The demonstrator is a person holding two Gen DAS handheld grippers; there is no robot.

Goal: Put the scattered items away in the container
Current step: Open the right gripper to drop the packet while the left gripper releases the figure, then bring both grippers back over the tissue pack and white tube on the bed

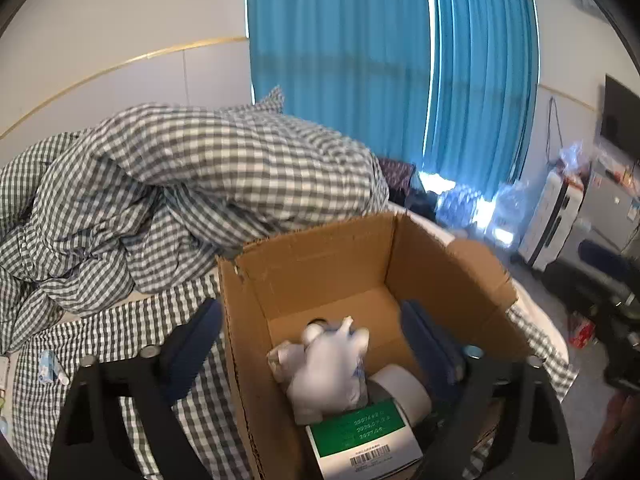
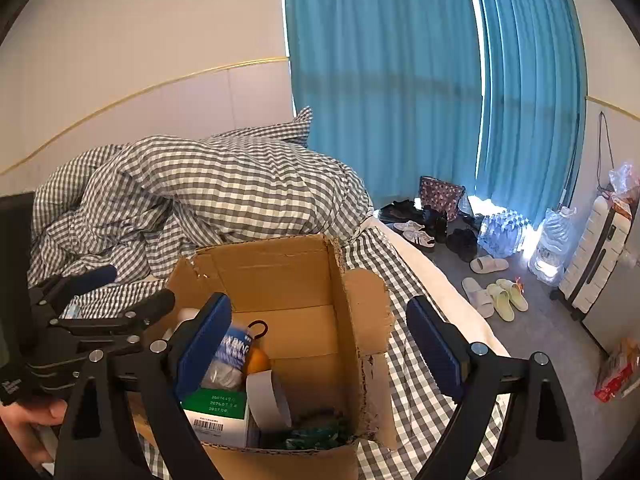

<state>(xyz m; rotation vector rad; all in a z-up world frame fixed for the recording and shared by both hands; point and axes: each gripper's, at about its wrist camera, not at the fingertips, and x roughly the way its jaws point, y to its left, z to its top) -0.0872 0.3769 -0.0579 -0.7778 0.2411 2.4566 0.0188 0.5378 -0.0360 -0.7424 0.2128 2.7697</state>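
2 claws hover at the near rim of the cardboard box [image 2: 288, 280] on the bed, both spread wide with nothing pinched between the pads. The left claw [image 1: 312, 344] straddles the box's left wall, and a blurred white plastic bag [image 1: 328, 364] lies loose in the box directly beneath it, beside a roll of white tape [image 1: 404, 388] and a green-and-white carton [image 1: 360, 436]. The right claw [image 2: 320, 344] straddles the right wall, its left pad over the same heap. What remains outside, as far as I can judge, is a small blue-and-white packet [image 1: 48, 364] on the checked sheet [image 2: 416, 400], left of the box; the left claw is the nearer, and its reach would go leftward.
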